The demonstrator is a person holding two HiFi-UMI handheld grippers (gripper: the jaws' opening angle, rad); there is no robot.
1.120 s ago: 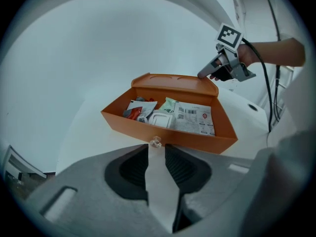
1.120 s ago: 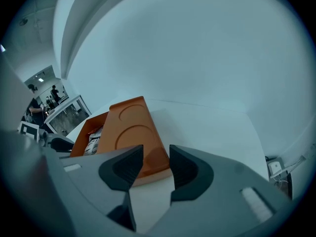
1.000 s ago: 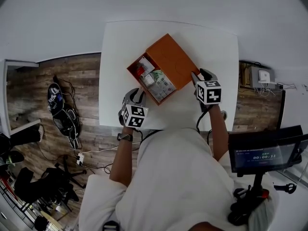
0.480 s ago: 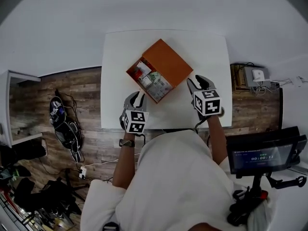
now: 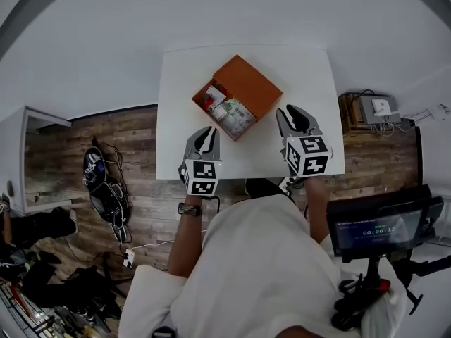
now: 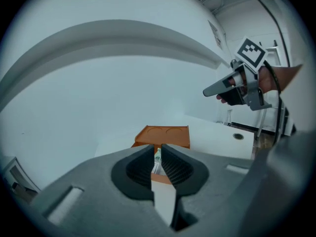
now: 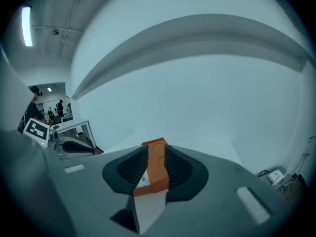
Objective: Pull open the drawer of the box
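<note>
**Table.** The white table [image 5: 310,69] carries one thing, an orange box [image 5: 248,83]. In the head view the box sits turned at an angle to the table edges, nearer the 12 o'clock edge than the 6 o'clock edge.

**Box and drawer.** The drawer [image 5: 227,113] stands pulled out of the box toward 7 o'clock. Its inside is open to view from above and holds packed small goods, white and green among them (too small to tell apart). The orange lid surface bears two round pressed marks, seen in the left gripper view.

**Left tongs.** The left tongs [image 5: 208,131] hang over the table at 7 o'clock from the drawer, near it but apart from it. The tips point toward 12 o'clock. The jaws stand narrow, with only a thin slit between the ribbed pads. Nothing lies between the pads; the drawer end shows through the slit, farther off on the table. The marker cube [image 5: 201,177] of these tongs sits above the 6 o'clock table edge.

**Right tongs.** The right tongs [image 5: 291,111] hang over the table at 4 o'clock from the box, just beside its corner and not touching it. The jaws are closing and stand at a middling gap, wider than that of the left tongs. The pads press on nothing; the box shows beyond them, in line with the gap.

**Surroundings.** A wood-plank floor [image 5: 134,132] lies at 9 o'clock of the table.
</note>
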